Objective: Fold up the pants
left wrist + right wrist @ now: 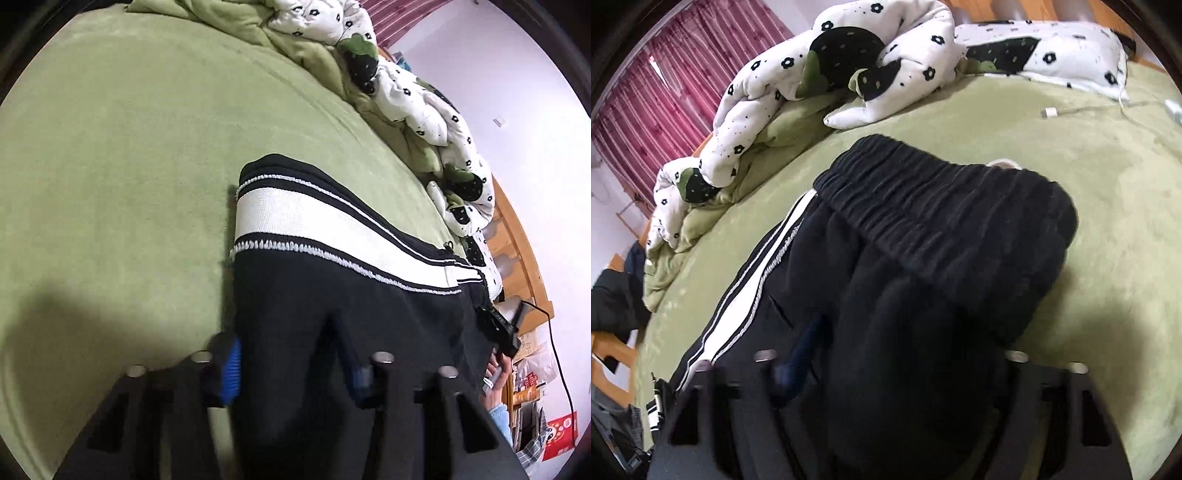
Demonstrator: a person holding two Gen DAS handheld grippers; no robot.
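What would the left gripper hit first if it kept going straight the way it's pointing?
Almost certainly the black pants: the fabric already lies between the left gripper jaws. Beyond it comes the white side stripe, then the green bed cover.

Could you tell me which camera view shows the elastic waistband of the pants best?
The right wrist view: the gathered black waistband lies fully visible on the green bedspread. The left wrist view shows only a striped leg end, no waistband.

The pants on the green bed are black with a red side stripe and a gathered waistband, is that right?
Not quite. The stripe is white, not red, as the left wrist view shows. The rest holds: the pants are black, lie on the green bed, and have a gathered waistband.
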